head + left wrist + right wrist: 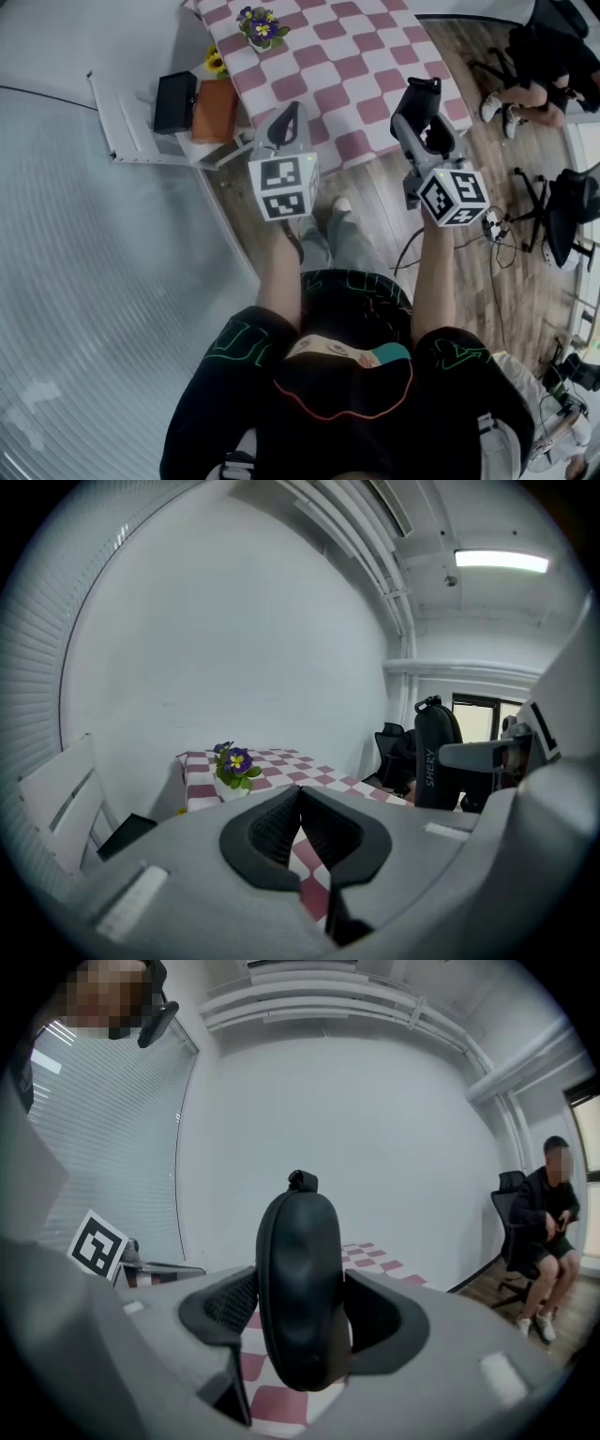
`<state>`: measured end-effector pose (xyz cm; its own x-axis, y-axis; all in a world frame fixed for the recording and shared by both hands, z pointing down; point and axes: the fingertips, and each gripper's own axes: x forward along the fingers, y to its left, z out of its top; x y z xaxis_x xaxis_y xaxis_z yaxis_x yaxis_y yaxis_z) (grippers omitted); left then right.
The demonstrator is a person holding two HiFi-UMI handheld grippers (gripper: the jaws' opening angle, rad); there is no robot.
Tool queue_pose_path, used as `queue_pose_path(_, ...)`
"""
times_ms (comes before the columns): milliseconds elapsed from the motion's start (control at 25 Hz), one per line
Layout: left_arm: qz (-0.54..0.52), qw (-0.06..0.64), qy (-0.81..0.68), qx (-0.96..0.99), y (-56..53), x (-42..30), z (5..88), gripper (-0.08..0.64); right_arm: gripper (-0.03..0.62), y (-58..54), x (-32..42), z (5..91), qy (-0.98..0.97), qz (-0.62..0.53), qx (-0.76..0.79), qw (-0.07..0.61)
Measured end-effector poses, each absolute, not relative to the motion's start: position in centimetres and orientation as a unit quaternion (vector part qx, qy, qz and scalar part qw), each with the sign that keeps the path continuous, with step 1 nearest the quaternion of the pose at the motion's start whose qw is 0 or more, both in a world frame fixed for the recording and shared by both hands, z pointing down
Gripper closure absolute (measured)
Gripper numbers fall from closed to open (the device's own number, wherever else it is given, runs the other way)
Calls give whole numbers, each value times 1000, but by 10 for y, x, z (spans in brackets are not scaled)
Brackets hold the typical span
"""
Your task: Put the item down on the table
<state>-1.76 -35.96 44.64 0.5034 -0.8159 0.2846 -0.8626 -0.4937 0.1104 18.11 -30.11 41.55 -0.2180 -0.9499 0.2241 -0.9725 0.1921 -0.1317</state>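
Note:
A black oval zip case [302, 1288] stands upright between the jaws of my right gripper [300, 1321], which is shut on it. In the head view the case [425, 92] and right gripper [419, 117] hang above the near right edge of the table [356, 56], which has a pink-and-white checked cloth. My left gripper [288, 122] is held at the table's near left corner. Its jaws are closed together with nothing between them [300, 803]. From the left gripper view the case [436, 752] shows at the right.
A small pot of purple and yellow flowers [261, 26] stands at the table's far left. An orange box [216, 111] and a black box [175, 101] sit on a white rack [131, 141] left of the table. A seated person [530, 70] and office chairs [572, 216] are at the right.

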Motion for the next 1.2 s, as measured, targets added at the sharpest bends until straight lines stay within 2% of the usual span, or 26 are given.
queue_pose_path(520,110,147,-498,847,-388,-15,472,551,301,-364,168,441,-805,129,566,123)
queue_pose_path(1200,103,177,-498,843,-406,-10,475,551,301,-405,151,545,-804,213,471,294)
